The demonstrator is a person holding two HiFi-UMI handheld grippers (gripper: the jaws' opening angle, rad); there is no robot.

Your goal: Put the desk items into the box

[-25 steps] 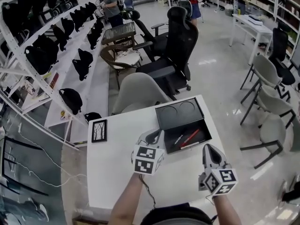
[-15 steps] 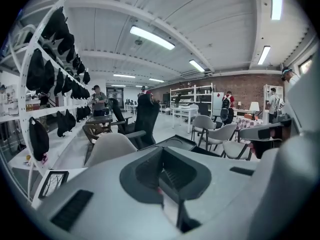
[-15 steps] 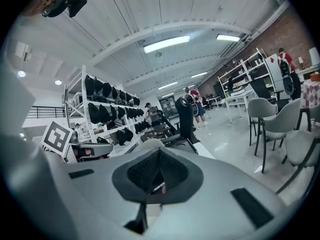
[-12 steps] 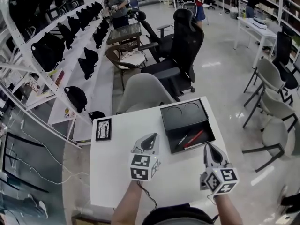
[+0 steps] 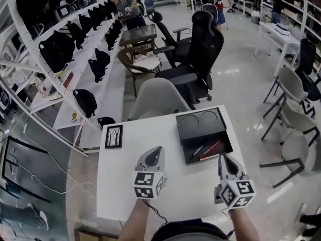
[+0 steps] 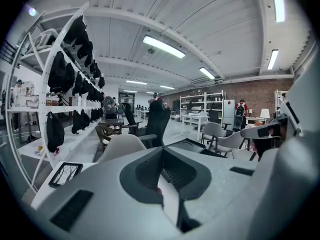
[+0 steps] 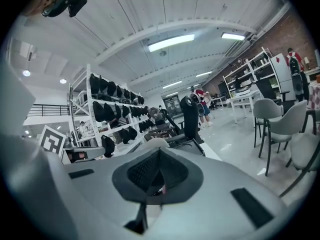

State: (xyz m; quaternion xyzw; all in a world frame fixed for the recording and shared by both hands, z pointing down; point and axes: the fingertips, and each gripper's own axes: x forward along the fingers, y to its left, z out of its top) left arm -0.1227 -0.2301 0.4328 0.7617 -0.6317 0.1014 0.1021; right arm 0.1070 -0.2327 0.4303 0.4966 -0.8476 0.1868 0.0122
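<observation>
A black open box [image 5: 189,155] sits at the white desk's far right, its lid [image 5: 200,124] laid back with two round recesses. Inside lie a red pen [image 5: 211,148], a dark pen [image 5: 196,151] and a white stick [image 5: 206,158]. A small framed tree picture [image 5: 114,136] lies flat at the desk's far left, also seen low left in the left gripper view [image 6: 66,172]. My left gripper [image 5: 156,151] hovers mid-desk, jaws shut and empty. My right gripper [image 5: 224,159] hangs near the box's front right corner, jaws shut with nothing between them.
A grey chair [image 5: 158,98] stands tucked behind the desk [image 5: 120,185]; black office chairs [image 5: 200,54] are farther back. White shelving with black bags [image 5: 75,44] runs along the left. Grey chairs [image 5: 296,109] stand at the right. A cable hangs off the desk's near edge.
My left gripper has drawn back from the box toward the left and nearer me. The right gripper has stayed put. The head view has shifted slightly.
</observation>
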